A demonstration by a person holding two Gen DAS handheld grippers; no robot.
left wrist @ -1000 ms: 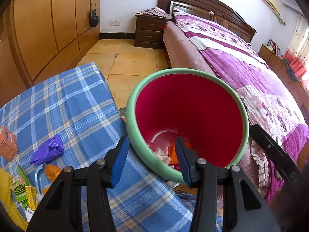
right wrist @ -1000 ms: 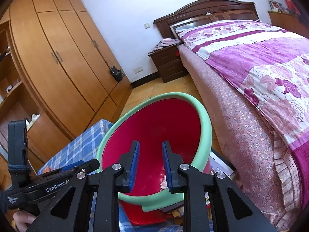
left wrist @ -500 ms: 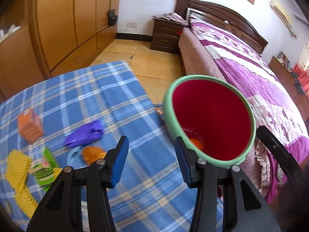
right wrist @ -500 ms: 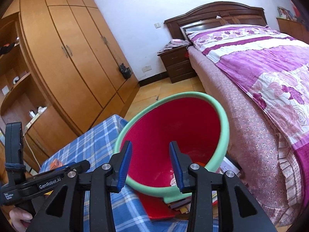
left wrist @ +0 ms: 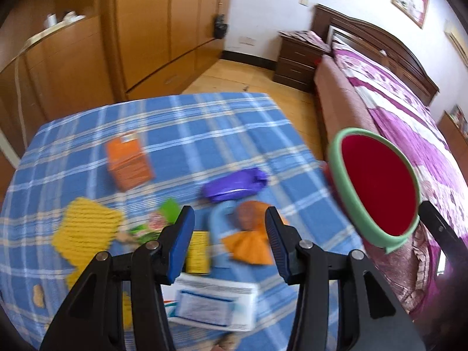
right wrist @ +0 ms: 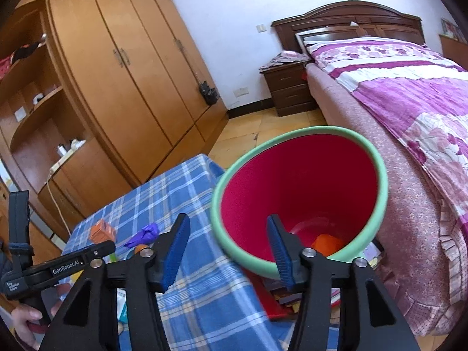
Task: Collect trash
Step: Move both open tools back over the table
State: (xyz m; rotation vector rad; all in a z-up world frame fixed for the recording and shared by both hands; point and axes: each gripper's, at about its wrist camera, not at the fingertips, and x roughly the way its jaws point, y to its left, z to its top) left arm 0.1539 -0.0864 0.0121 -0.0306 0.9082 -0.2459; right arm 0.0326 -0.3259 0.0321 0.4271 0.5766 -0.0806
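A red bin with a green rim (left wrist: 377,187) stands off the table's right edge; it also shows in the right wrist view (right wrist: 298,181) with orange trash (right wrist: 326,241) at its bottom. My left gripper (left wrist: 229,241) is open and empty above trash on the blue plaid tablecloth (left wrist: 204,128): an orange wrapper (left wrist: 250,241), a purple wrapper (left wrist: 235,187), an orange box (left wrist: 128,161), a yellow roll (left wrist: 198,251), a white box (left wrist: 213,304). My right gripper (right wrist: 226,248) is open and empty, next to the bin's near rim.
A yellow knitted mat (left wrist: 87,228) and a green packet (left wrist: 158,222) lie on the table's left. A bed with purple bedding (right wrist: 409,93) is on the right, a wooden wardrobe (right wrist: 122,67) behind, a nightstand (right wrist: 289,87) by the wall. Books lie under the bin (right wrist: 280,298).
My left gripper has swung left from over the bin to above the trash on the table. My right gripper has opened wider and drawn back from the bin.
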